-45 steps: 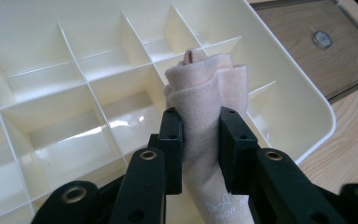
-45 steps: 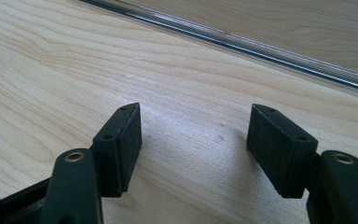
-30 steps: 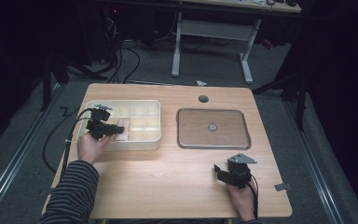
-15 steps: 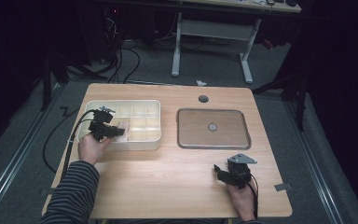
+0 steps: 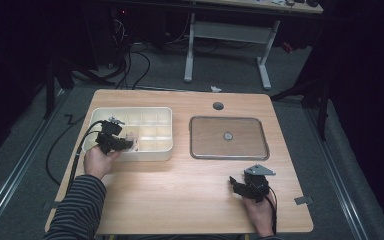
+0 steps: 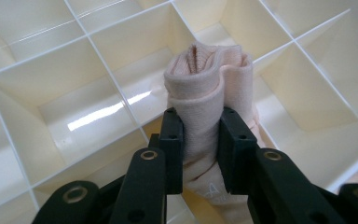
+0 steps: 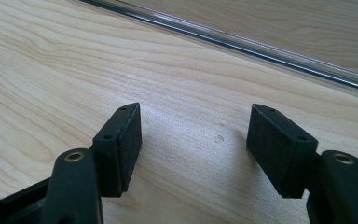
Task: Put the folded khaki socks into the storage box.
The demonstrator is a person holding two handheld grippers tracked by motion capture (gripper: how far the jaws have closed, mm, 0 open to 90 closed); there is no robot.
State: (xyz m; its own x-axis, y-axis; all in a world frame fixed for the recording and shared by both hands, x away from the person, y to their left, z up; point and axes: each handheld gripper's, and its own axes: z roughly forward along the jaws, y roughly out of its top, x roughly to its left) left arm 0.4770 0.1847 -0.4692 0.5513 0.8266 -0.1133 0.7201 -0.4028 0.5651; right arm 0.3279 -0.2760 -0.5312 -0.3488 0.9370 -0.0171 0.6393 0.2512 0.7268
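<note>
Rolled pale pink cloth (image 6: 208,93) is standing upright, pinched at its middle, hanging over the near-row compartments of the cream divided box (image 5: 156,113).

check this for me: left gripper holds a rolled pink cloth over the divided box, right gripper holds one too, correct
Not quite. The left gripper does hold the rolled cloth over the box, but the right gripper holds nothing: the right gripper view shows its fingers open over bare table.

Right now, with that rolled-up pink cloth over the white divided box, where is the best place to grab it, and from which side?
Around its middle, as the left gripper does: pads pressing the rolled cloth from its two long sides. The roll is narrow across and soft, so it squeezes firm there, leaving its free end to go into a cell of the divided box.
</note>
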